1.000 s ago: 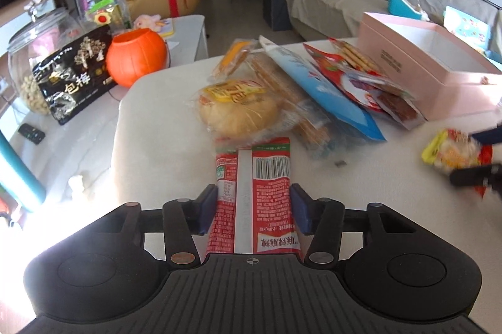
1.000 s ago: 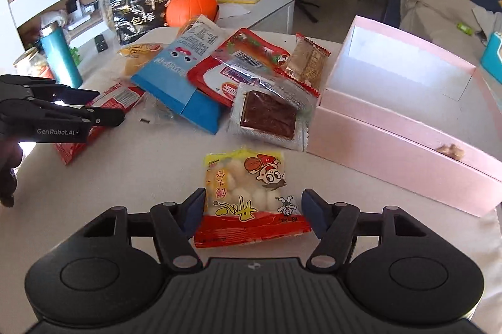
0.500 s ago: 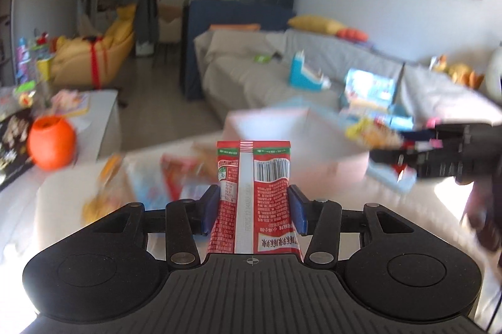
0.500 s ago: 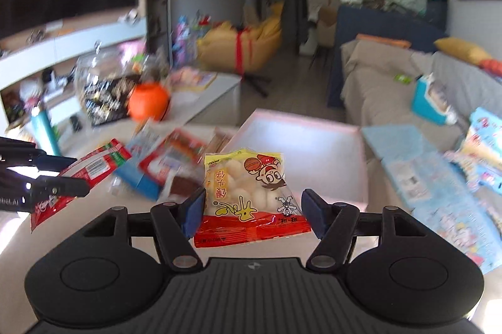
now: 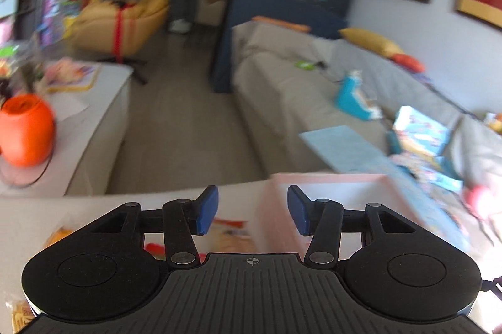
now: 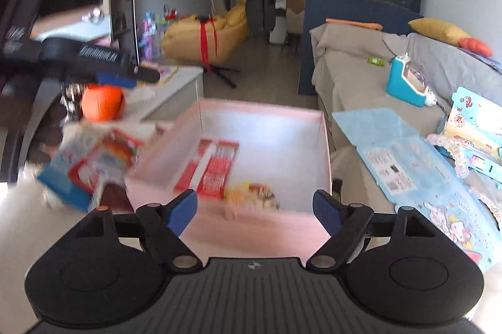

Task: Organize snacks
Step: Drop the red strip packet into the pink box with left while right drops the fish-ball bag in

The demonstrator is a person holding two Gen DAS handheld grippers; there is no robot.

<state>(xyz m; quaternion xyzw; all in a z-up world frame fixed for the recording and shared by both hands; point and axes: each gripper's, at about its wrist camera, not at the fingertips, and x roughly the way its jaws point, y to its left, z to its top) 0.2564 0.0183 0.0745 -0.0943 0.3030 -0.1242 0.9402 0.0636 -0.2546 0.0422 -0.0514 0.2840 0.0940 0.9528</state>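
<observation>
The pink box (image 6: 282, 142) lies open on the white table; the red snack packet (image 6: 208, 171) and the yellow snack packet (image 6: 248, 197) lie inside it. My right gripper (image 6: 255, 210) is open and empty above the box's near wall. My left gripper (image 5: 252, 210) is open and empty over the table by the box's left wall (image 5: 326, 180); it shows at upper left in the right wrist view (image 6: 125, 73). A blurred pile of snack packets (image 6: 94, 164) lies left of the box.
An orange pumpkin pot (image 5: 25, 130) stands on a low side table at left. A grey sofa (image 6: 360, 70) with a teal toy (image 6: 404, 83) and blue picture sheets (image 6: 417, 171) lies beyond and right of the table.
Both grippers have opened and let go of their packets, which now lie in the pink box. Both views are blurred from motion.
</observation>
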